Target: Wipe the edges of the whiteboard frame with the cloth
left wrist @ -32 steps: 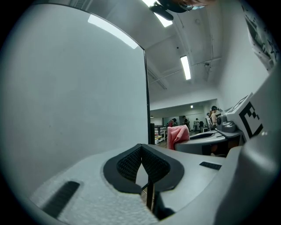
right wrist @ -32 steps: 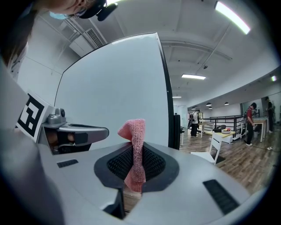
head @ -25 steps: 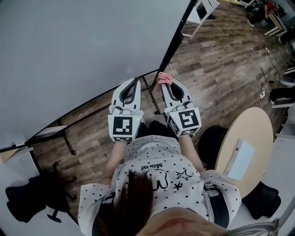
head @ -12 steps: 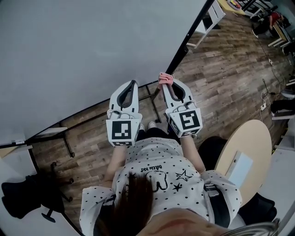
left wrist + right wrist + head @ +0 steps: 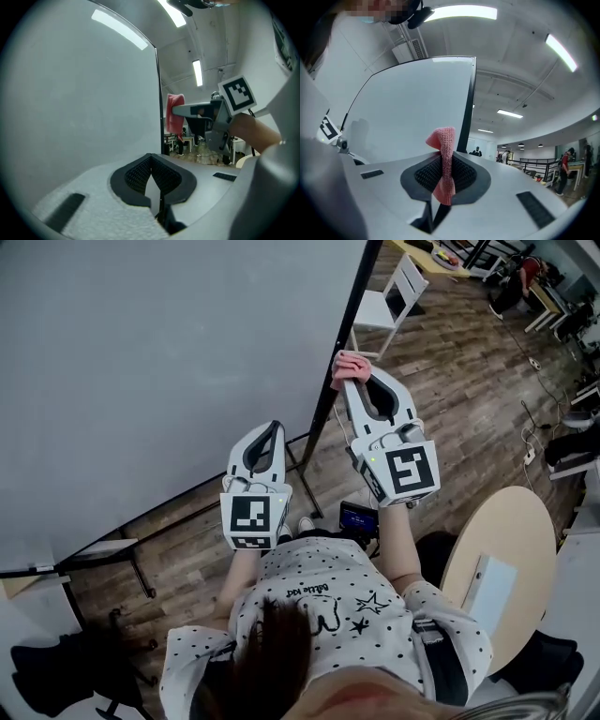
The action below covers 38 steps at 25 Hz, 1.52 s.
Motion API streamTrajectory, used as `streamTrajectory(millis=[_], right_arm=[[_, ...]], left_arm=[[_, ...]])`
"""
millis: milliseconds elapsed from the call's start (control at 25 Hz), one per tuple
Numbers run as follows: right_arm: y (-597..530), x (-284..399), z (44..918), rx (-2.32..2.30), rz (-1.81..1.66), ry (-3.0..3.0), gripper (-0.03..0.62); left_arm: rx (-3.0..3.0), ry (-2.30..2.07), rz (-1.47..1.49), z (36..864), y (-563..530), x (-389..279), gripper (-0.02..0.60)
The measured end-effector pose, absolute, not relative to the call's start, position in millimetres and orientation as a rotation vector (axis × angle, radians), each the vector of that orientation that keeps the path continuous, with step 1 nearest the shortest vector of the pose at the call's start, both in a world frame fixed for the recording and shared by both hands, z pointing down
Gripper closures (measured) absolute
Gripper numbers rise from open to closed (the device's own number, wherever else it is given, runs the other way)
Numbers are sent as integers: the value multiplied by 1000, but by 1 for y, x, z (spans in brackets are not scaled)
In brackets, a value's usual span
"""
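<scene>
Cloth (image 5: 351, 365): one, pink, knitted, bunched into a narrow strip. It was pinched between the right gripper's (image 5: 357, 381) jaws, at the black upright edge of the whiteboard frame (image 5: 349, 320). Whiteboard (image 5: 169, 352): one, flat, smooth, white. Left gripper (image 5: 270, 430): jaws were pressed together on nothing, lower, before the board. Floor (image 5: 441, 381): wood planks. Table (image 5: 525, 512): one, round, pale.

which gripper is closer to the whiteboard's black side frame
Right. The right gripper holds the pink cloth just beside the frame; the left gripper sits lower, empty, facing the board surface.
</scene>
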State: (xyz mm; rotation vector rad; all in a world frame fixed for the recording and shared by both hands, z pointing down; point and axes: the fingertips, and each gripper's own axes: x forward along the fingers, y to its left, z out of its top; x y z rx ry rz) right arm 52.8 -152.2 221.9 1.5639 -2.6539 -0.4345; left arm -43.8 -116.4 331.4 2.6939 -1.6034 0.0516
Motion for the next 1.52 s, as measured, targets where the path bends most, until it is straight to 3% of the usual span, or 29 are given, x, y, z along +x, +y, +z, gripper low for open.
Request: streamTrajectory(millis=[880,1520], right_arm=[[-188,58,38,1721,-766,-2595,560],[-195,57,27,1783,-824,-2627,560]], left_arm=[[2657,-1539,8,334,-137,-35,566],[2669,-1537,2,330,-141,-37,566]])
